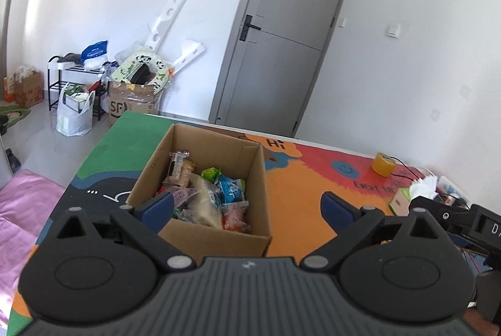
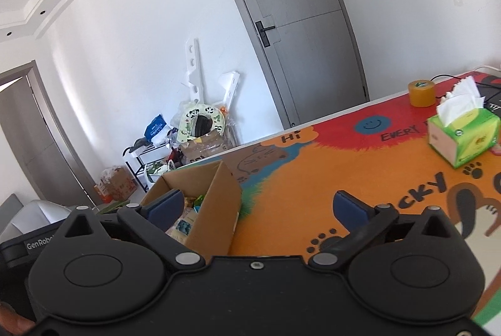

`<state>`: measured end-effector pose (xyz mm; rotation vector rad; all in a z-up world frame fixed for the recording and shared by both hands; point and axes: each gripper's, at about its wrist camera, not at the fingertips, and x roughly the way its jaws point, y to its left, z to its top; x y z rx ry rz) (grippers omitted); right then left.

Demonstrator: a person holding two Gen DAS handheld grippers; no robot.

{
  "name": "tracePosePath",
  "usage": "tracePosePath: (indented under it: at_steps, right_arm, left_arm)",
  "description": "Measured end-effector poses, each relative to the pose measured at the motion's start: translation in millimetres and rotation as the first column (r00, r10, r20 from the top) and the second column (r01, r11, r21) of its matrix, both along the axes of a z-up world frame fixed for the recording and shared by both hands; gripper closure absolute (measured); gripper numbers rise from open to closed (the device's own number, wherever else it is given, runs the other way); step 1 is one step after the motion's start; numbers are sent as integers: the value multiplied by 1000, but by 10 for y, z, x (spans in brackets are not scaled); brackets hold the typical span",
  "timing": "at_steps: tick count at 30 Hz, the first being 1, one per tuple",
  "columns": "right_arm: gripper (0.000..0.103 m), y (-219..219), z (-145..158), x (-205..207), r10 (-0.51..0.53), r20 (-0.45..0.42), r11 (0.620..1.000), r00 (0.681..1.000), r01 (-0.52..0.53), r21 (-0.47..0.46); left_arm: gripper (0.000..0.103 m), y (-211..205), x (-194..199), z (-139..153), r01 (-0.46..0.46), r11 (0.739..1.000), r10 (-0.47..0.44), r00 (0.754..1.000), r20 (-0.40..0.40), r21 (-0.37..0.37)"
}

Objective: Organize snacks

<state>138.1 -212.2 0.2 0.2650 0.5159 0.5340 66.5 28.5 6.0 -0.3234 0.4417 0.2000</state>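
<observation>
While both tools hang above the table (image 1: 300,179), neither holds anything. Left gripper (image 1: 247,206) fills the bottom of the left wrist frame, blue pads (image 1: 159,204) spread wide apart, nothing between them. Cardboard box (image 1: 203,179) sits centre frame on the colourful cartoon tablecloth (image 1: 313,167), top open, flaps up. Snacks (image 1: 206,195) piled inside the box: mixed wrapped packets, a green one, a blue one, an orange-red one at the lower right of the pile, a clear-wrapped bar at the upper left. Left pad overlaps the box's near left corner in the picture; contact cannot be told.

Right gripper (image 2: 260,207) fills the bottom of the right wrist frame, fingers likewise wide apart and empty. Box shows at lower left there, packets partly visible behind the left pad. Tissue box (image 2: 463,139), green, at right edge, white tissue sticking up. Yellow tape roll (image 2: 422,93) just above it in frame, near the table's far edge. Grey door (image 2: 300,23) closed, upper centre. Clutter (image 1: 131,85) with boxes and bags against the white wall at mid left.
</observation>
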Motion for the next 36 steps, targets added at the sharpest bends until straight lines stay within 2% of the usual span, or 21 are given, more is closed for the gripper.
tracePosePath:
  at_steps: [10, 20, 27, 36]
  right_arm:
    - [0, -232, 7, -262, -22, -4, 999, 1000, 21, -40]
    - [0, -245, 2, -473, -9, 3, 993, 1000, 9, -117]
    - [0, -245, 27, -554, -2, -15, 991, 1000, 0, -133]
    - [0, -229, 139, -688, 35, 11, 985, 999, -33, -167]
  left_arm:
    - [0, -111, -208, -35, 50, 997, -48, 998, -33, 57]
    - [0, -48, -356, -111, 76, 995, -71, 995, -70, 65]
    - [0, -37, -450, -44, 86, 993, -80, 993, -86, 79]
    - [0, -63, -544, 51, 91, 989, -82, 993, -82, 115]
